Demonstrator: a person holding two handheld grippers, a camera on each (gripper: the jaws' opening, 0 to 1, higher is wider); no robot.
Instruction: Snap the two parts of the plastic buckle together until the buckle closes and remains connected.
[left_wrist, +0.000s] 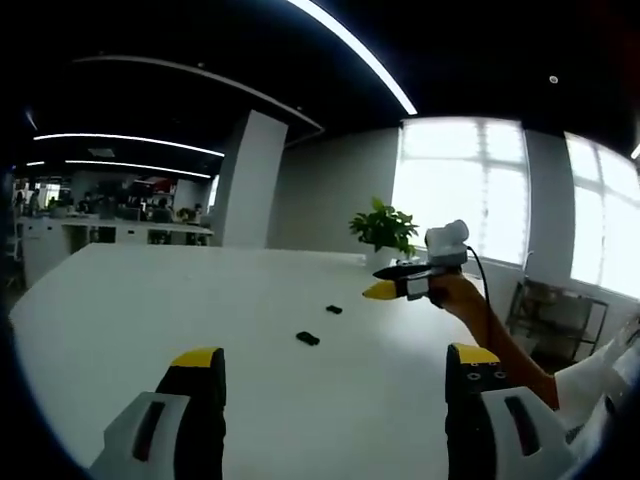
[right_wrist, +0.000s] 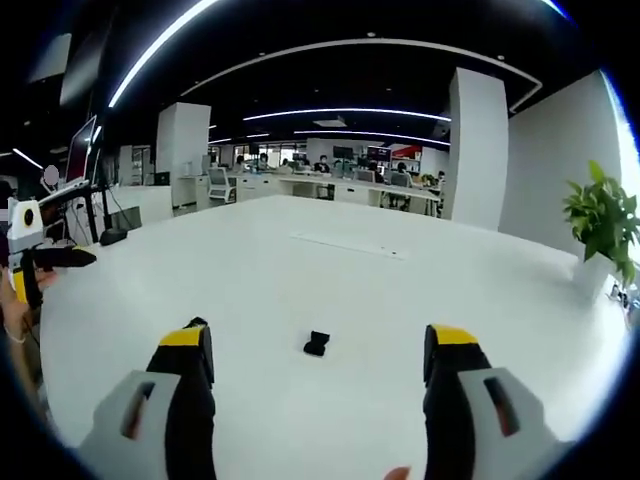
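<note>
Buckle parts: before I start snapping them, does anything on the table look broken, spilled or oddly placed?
Nothing stands out. Two black buckle parts lie apart on the white table, unjoined; too small to judge damage. Both grippers, left and right, are open.

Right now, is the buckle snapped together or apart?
Apart: two black buckle parts lie separate on the white table, untouched.

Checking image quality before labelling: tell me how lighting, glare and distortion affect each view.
Left gripper view: the windows are blown out white, backlighting the plant and right gripper; the two buckle parts read as small dark shapes. Right gripper view: even light, one buckle part crisp on the white table; fisheye bends the ceiling light strips.
</note>
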